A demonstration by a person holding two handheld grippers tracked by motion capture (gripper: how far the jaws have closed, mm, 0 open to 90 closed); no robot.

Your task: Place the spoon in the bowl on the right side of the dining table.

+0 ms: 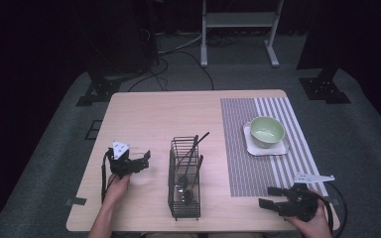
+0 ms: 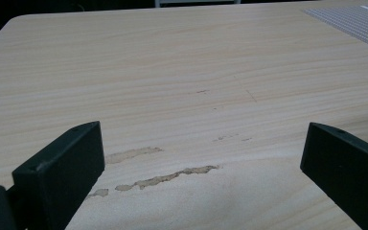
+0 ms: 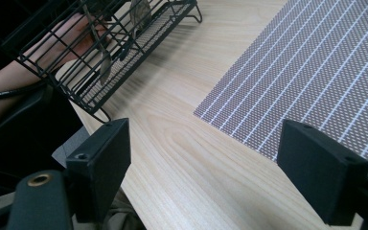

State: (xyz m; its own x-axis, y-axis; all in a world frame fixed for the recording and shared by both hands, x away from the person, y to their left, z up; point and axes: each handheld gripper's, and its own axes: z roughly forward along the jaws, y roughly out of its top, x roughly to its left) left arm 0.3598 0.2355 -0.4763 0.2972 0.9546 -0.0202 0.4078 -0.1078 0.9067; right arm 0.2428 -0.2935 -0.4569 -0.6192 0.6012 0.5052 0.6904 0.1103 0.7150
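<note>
One wire basket (image 1: 184, 178) of utensils stood between two grippers, left (image 1: 140, 162) and right (image 1: 270, 197), jaws open and empty; one green bowl (image 1: 267, 131) sat at two o'clock on the tabletop (image 1: 154, 114).

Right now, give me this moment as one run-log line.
left gripper: open, empty | right gripper: open, empty | wire basket: utensils inside, between grippers | green bowl: on placemat

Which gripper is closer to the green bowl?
The right gripper. It sits at the table's near right corner, below the bowl, just off the striped mat. The left gripper is farther, beyond the wire rack.
</note>
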